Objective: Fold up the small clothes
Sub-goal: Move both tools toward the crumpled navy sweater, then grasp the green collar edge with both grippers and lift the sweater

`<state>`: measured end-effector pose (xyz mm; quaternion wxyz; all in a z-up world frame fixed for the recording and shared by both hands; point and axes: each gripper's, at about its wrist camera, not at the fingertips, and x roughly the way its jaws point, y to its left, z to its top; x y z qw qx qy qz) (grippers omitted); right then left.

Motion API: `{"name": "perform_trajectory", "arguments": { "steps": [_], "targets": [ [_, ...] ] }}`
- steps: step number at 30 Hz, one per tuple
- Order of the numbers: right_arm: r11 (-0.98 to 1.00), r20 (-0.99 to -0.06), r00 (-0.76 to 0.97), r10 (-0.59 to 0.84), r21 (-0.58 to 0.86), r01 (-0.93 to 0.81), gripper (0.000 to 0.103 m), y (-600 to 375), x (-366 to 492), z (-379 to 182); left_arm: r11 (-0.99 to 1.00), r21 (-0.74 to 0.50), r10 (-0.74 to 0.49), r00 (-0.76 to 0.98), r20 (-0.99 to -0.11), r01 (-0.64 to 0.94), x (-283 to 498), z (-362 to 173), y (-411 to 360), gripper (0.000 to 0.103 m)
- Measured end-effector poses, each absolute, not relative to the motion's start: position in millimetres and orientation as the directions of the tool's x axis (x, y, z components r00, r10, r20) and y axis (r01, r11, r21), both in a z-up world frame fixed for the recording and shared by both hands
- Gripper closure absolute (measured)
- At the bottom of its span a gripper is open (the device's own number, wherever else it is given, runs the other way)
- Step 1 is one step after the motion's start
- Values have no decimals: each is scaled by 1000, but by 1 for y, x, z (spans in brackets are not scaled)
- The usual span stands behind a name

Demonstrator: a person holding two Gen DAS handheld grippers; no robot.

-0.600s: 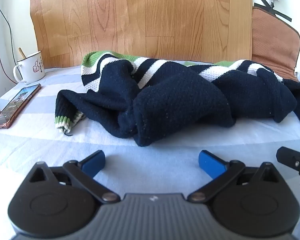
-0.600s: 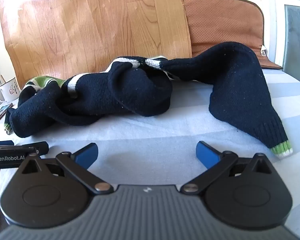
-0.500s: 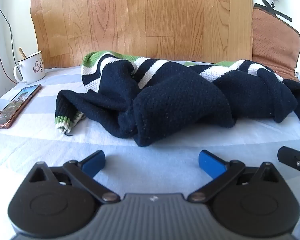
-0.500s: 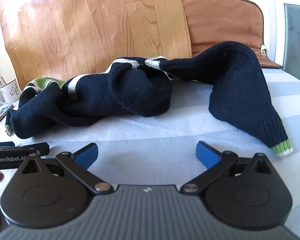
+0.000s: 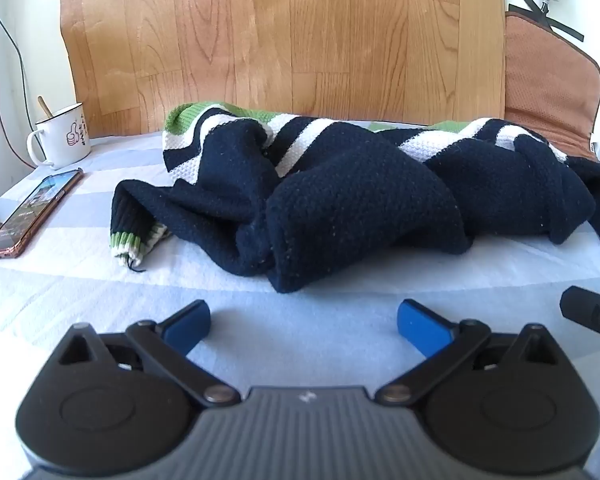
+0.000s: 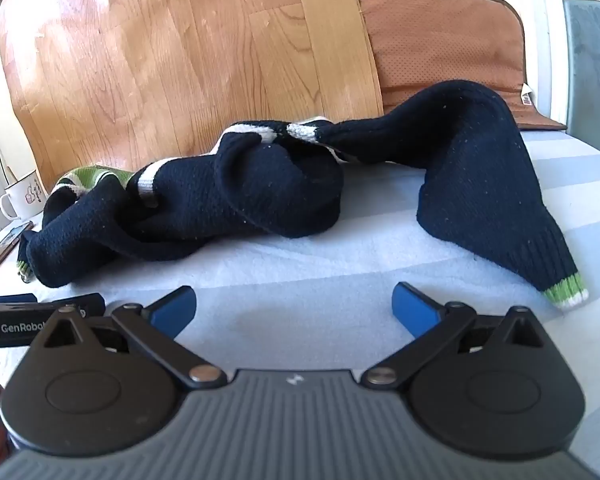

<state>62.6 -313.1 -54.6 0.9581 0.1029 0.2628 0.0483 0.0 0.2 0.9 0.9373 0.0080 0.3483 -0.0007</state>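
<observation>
Both hand-held grippers (image 5: 302, 314) (image 6: 294, 304) released, empty | sweater (image 5: 340, 196) bunched at 12 o'clock | risk: pinching several tangled layers together

Sweater (image 5: 340, 200) crumpled mid-bed (image 5: 300, 304); mug (image 5: 62, 140), phone (image 5: 32, 212) left of it; wood panel (image 5: 280, 40) behind

A white enamel mug (image 5: 62, 142) with a thumbs-up print stands at the left edge of the left wrist view, a wooden stick in it. Just below it a phone (image 5: 32, 214) in a brown case lies screen up on the pale striped bedsheet (image 5: 300, 300). A wood-grain panel (image 5: 280, 40) fills the top centre. At upper right leans a brown perforated cushion (image 5: 548, 88). A dark cable (image 5: 8, 60) runs down the wall at upper left.
</observation>
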Motion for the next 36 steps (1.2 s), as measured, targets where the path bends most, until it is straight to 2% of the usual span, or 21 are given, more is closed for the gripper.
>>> {"name": "perform_trajectory", "arguments": {
  "steps": [12,16,18,20,21,22,24,25,27,29,32,34,36],
  "targets": [
    [973,-493,858,148,227,-37,0,-313,63,-55,1000,18,1,762,-647,14,-2,0,0,0],
    [964,-478,862,167,261,-42,0,-317,62,-55,997,-12,-70,766,-640,81,-10,6,12,1],
    [949,-454,870,194,310,-49,0,-324,59,-56,996,-32,-87,782,-617,85,-13,17,28,3],
    [928,-423,875,236,366,-73,0,-331,56,-56,995,-66,-98,824,-558,73,-16,43,57,3],
    [918,-411,871,268,382,-102,8,-334,55,-54,996,-71,-91,837,-539,63,-15,53,68,3],
    [914,-402,862,309,377,-151,26,-336,56,-49,996,-74,-80,849,-523,49,-12,65,80,2],
    [913,-382,851,362,330,-240,48,-339,63,-30,996,-83,-71,852,-519,32,6,84,107,1],
    [914,-358,857,371,306,-267,50,-341,68,-16,995,-90,-76,846,-528,33,18,91,118,1],
    [914,-311,869,385,256,-313,50,-344,86,17,994,-104,-91,831,-549,40,49,100,136,1],
    [920,-306,872,383,208,-331,49,-344,117,47,993,-102,-110,823,-558,64,83,103,147,0],
    [900,-379,817,435,183,-395,46,-335,186,74,993,-96,-118,786,-606,75,133,95,152,0],
    [893,-458,769,446,174,-414,31,-324,240,76,995,-57,-99,771,-629,81,158,86,146,0],
    [893,-530,724,441,179,-413,27,-310,288,68,994,-46,-102,748,-656,96,184,73,141,0]
  ]
}}
